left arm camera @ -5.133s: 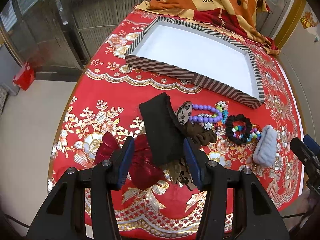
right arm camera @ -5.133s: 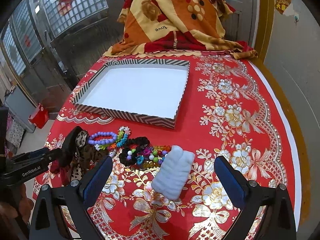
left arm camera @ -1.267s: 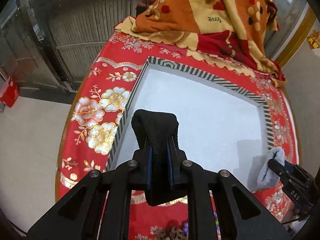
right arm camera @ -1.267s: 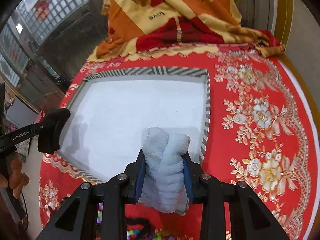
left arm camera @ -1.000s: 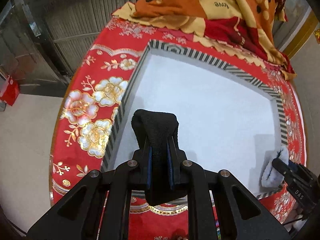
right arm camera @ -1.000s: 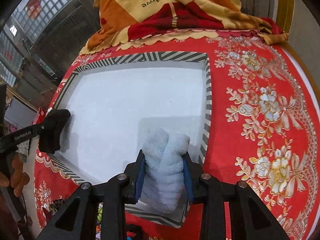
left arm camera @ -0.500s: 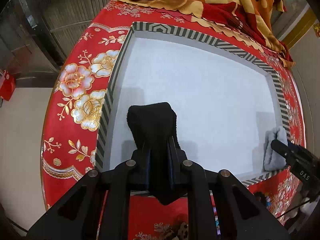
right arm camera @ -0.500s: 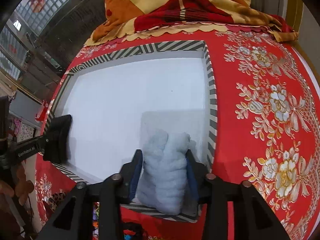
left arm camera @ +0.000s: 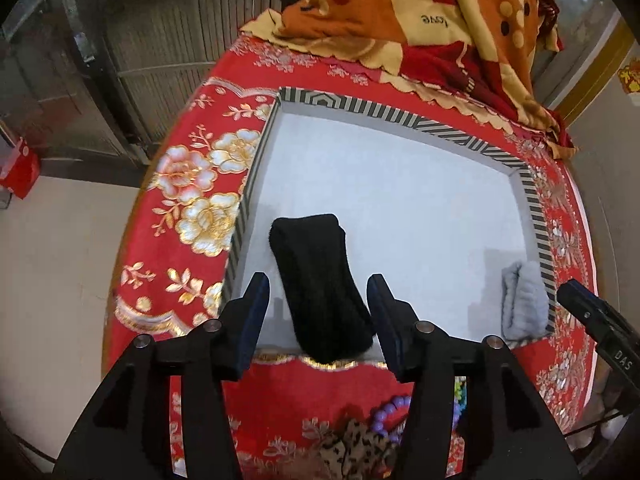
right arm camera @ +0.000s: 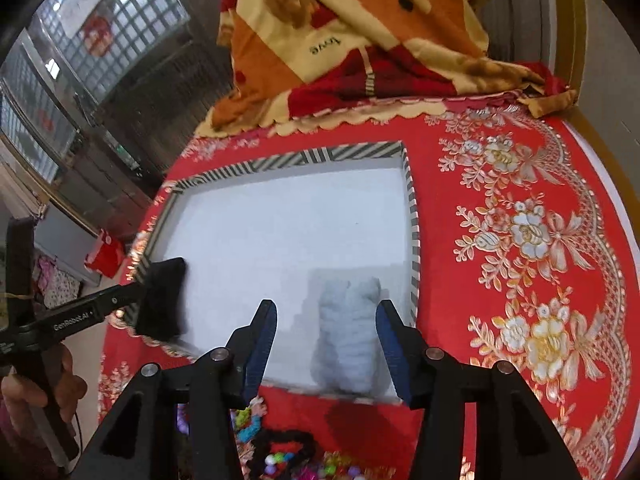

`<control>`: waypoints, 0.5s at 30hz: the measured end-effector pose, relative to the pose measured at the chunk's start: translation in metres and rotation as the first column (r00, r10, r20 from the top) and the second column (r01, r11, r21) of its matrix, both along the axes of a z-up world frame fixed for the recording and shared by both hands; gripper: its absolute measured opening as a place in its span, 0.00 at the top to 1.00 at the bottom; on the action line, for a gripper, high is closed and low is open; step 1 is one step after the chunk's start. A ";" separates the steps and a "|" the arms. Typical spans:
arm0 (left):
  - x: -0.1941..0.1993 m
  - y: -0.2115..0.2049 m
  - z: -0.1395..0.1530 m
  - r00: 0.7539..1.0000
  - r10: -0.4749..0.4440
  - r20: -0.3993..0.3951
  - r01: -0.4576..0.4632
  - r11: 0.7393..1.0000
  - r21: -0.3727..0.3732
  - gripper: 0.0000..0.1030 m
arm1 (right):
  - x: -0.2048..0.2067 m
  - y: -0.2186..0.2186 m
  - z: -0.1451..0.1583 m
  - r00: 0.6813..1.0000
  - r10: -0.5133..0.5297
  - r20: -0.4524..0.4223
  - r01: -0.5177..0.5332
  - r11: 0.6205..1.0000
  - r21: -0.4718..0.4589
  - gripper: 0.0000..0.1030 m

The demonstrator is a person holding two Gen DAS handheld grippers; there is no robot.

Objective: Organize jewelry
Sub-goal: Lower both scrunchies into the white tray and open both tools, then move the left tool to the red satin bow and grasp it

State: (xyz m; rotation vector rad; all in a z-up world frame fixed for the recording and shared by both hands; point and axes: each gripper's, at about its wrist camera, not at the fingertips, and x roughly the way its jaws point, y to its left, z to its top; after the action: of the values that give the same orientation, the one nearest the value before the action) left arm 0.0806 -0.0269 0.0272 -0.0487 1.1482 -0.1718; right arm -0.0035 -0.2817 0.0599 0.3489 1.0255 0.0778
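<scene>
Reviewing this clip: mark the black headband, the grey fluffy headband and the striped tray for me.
black headband [left arm camera: 320, 280], left wrist view, middle of its knitted band.
grey fluffy headband [right arm camera: 347, 340], right wrist view, centre of its fluffy body.
striped tray [left arm camera: 460, 132], left wrist view, far striped rim.

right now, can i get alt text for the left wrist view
A black headband lies released in the striped tray's near-left corner, between the opening left gripper's fingers. A grey headband lies in the near-right corner, on a red floral tablecloth.
</scene>
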 end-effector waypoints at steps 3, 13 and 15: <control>-0.015 0.002 0.010 1.000 0.009 0.026 -0.009 1.000 0.007 0.51 | -0.015 0.003 0.007 1.000 0.005 0.008 -0.005 1.000 0.010 0.52; -0.069 0.005 0.030 0.996 0.047 0.071 -0.048 0.999 0.017 0.51 | -0.065 0.018 0.010 0.998 0.055 -0.004 -0.055 0.998 -0.004 0.52; -0.081 0.005 0.032 0.996 0.049 0.075 -0.051 0.998 0.021 0.51 | -0.073 0.020 0.009 0.998 0.065 -0.010 -0.065 0.998 -0.004 0.52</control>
State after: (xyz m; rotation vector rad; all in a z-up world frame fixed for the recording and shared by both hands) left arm -0.0003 -0.0219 0.0595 -0.0502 1.0736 -0.1148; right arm -0.0767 -0.2614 0.0690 0.3120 1.0471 0.1326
